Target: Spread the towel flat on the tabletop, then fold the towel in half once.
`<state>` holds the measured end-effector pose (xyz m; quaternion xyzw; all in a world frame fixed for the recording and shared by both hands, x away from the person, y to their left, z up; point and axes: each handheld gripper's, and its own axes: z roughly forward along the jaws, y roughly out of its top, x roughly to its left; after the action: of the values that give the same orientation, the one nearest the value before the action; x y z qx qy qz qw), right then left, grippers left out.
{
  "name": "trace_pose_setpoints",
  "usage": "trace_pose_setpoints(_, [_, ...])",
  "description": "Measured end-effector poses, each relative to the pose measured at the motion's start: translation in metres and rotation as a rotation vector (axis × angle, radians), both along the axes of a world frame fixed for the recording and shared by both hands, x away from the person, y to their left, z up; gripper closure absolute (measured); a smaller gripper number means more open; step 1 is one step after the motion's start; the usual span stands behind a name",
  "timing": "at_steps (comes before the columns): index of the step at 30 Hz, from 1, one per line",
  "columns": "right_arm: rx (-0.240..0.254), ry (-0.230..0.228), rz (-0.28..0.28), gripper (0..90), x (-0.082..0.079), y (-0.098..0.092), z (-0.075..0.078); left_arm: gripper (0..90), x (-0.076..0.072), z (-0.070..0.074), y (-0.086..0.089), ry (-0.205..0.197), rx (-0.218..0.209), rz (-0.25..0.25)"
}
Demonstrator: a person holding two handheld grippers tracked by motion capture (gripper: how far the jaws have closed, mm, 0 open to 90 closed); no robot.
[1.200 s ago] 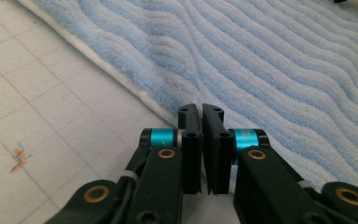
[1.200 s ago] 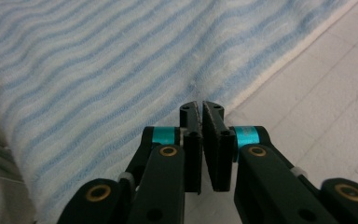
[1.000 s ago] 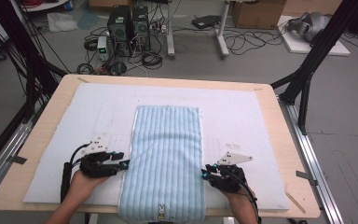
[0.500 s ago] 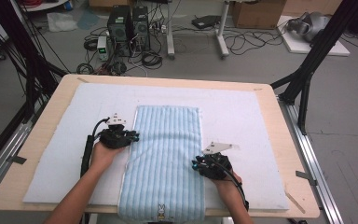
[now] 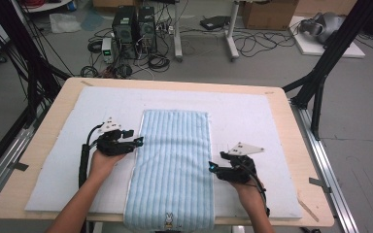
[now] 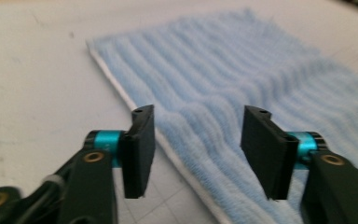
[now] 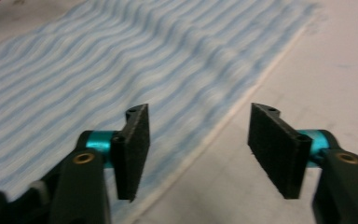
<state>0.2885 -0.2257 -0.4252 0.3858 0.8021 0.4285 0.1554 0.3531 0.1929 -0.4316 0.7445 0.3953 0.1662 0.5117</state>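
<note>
My left jaws (image 6: 193,149) stand apart over the towel's (image 5: 174,165) long left edge, having just been opening, with nothing pinched between them; one pad hangs over the white mat (image 5: 252,116), the other over the blue pile. My right jaws (image 7: 198,149) gape the same way across the opposite edge, also just opened and empty, the hem running between the pads without touching them.

From above, my left gripper (image 5: 135,142) sits at the towel's 9 o'clock and my right gripper (image 5: 212,167) nearer its 4 o'clock, so the two are staggered along its length. The towel lies flat and lengthwise on the mat in the middle of the surface (image 5: 53,111), its near end with a small rabbit mark (image 5: 168,224) hanging off the front edge at 6 o'clock.

The risks, as I judge them: closing from staggered points could pull the cloth askew or fold it crooked. Pads closing too high would catch only pile and slip; too low, they could bite the mat as well. The overhanging end might drag the towel off the front.
</note>
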Motion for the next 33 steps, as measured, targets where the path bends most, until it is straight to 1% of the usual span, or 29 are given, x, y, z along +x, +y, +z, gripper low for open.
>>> trace_pose_setpoints(1, [0.004, -0.012, -0.017, 33.3, 0.001, -0.004, 0.002, 37.8, -0.003, 0.002, 0.004, -0.023, -0.017, -0.01])
trace_pose_setpoints(2, [0.002, -0.024, -0.034, 30.5, 0.002, -0.007, 0.003, 32.9, -0.003, 0.002, 0.004, -0.023, -0.017, -0.01])
trace_pose_setpoints(3, [-0.004, -0.036, -0.048, 28.2, 0.003, -0.01, 0.005, 26.0, -0.009, 0.004, 0.009, -0.039, -0.039, 0.007])
trace_pose_setpoints(4, [-0.015, -0.048, -0.062, 25.4, 0.004, -0.013, 0.007, 20.5, -0.009, 0.004, 0.009, -0.039, -0.039, 0.007])
trace_pose_setpoints(5, [-0.024, -0.058, -0.076, 21.9, 0.004, -0.016, 0.008, 19.3, -0.012, 0.004, 0.015, -0.043, -0.049, 0.002])
trace_pose_setpoints(6, [-0.03, -0.068, -0.091, 18.0, 0.005, -0.018, 0.009, 19.3, -0.012, 0.004, 0.015, -0.043, -0.049, 0.002])
trace_pose_setpoints(7, [-0.035, -0.075, -0.106, 15.2, 0.006, -0.02, 0.01, 19.3, -0.016, 0.004, 0.021, -0.052, -0.056, -0.004])
trace_pose_setpoints(8, [-0.04, -0.085, -0.118, 12.3, 0.007, -0.022, 0.011, 19.3, -0.016, 0.004, 0.021, -0.052, -0.056, -0.004])
trace_pose_setpoints(9, [-0.037, -0.087, -0.124, 11.5, 0.007, -0.025, 0.012, 19.2, -0.018, 0.003, 0.025, -0.058, -0.072, -0.003])
trace_pose_setpoints(10, [-0.024, -0.09, -0.124, 11.5, 0.008, -0.027, 0.013, 19.2, -0.018, 0.003, 0.025, -0.058, -0.072, -0.003])
trace_pose_setpoints(11, [-0.02, -0.096, -0.127, 11.3, 0.008, -0.028, 0.014, 19.2, -0.02, 0.002, 0.028, -0.064, -0.092, 0.005])
trace_pose_setpoints(13, [-0.024, -0.11, -0.123, 11.0, 0.01, -0.03, 0.015, 19.2, -0.022, 0.001, 0.029, -0.06, -0.103, 0.001])
trace_pose_setpoints(15, [-0.02, -0.11, -0.12, 11.0, 0.01, -0.032, 0.015, 19.2, -0.023, 0.002, 0.031, -0.069, -0.111, -0.002])
trace_pose_setpoints(16, [-0.014, -0.113, -0.124, 11.0, 0.01, -0.033, 0.016, 19.2, -0.023, 0.002, 0.031, -0.069, -0.111, -0.002])
trace_pose_setpoints(17, [-0.007, -0.113, -0.126, 11.0, 0.01, -0.034, 0.016, 19.2, -0.024, 0.004, 0.032, -0.079, -0.113, -0.005])
trace_pose_setpoints(19, [-0.008, -0.122, -0.13, 11.0, 0.01, -0.036, 0.017, 19.3, -0.025, 0.005, 0.033, -0.085, -0.108, -0.008])
trace_pose_setpoints(20, [0.003, -0.121, -0.134, 11.0, 0.01, -0.037, 0.018, 19.3, -0.026, 0.005, 0.033, -0.087, -0.108, -0.006])
trace_pose_setpoints(22, [0.019, -0.134, -0.142, 11.0, 0.009, -0.041, 0.019, 19.4, -0.027, 0.006, 0.033, -0.087, -0.11, -0.005])
trace_pose_setpoints(24, [0.037, -0.131, -0.151, 11.0, 0.007, -0.044, 0.021, 19.4, -0.027, 0.005, 0.033, -0.086, -0.114, -0.009])
trace_pose_setpoints(25, [0.038, -0.135, -0.153, 11.0, 0.007, -0.045, 0.021, 19.4, -0.026, 0.005, 0.032, -0.086, -0.114, -0.01])
trace_pose_setpoints(29, [0.046, -0.126, -0.165, 11.0, 0.008, -0.047, 0.02, 19.2, -0.026, 0.005, 0.032, -0.077, -0.123, -0.01])
trace_pose_setpoints(33, [0.047, -0.125, -0.158, 11.0, 0.007, -0.047, 0.02, 18.9, -0.024, 0.004, 0.033, -0.064, -0.131, -0.004])
